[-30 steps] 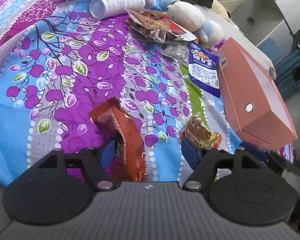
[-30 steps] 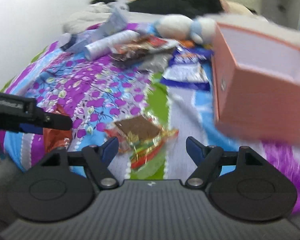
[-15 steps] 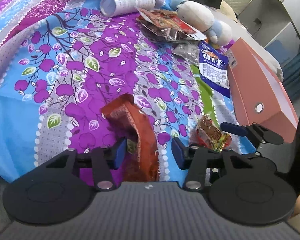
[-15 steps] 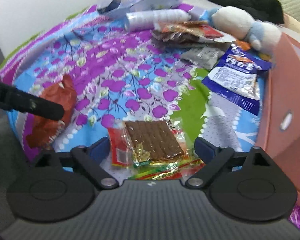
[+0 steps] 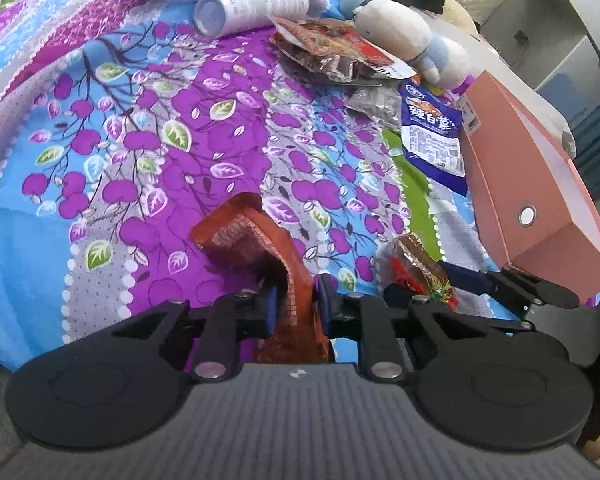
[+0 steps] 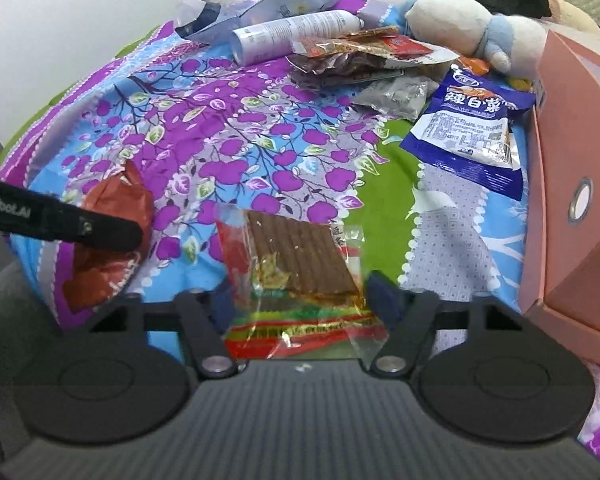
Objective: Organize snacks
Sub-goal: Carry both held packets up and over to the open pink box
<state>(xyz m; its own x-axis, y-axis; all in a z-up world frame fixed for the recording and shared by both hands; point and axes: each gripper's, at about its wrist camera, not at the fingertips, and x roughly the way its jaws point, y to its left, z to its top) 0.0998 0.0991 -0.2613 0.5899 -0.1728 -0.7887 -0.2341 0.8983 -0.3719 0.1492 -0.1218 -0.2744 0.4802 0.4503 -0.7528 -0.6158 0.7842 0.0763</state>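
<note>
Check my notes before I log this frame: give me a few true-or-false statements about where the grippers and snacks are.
1. The left gripper is shut on the red-brown snack bag. True.
2. The right gripper is clamped tight on the blue packet. False: it is open, its fingers on either side of the clear-wrapped brown wafer snack; the blue packet lies apart, beside the box.
3. The pink box already holds several snacks. False: no snack shows in it; its inside is mostly hidden.
4. A white cylinder can lies on its side on the floral bedspread. True.
5. The plush toy lies near the box. True.
</note>
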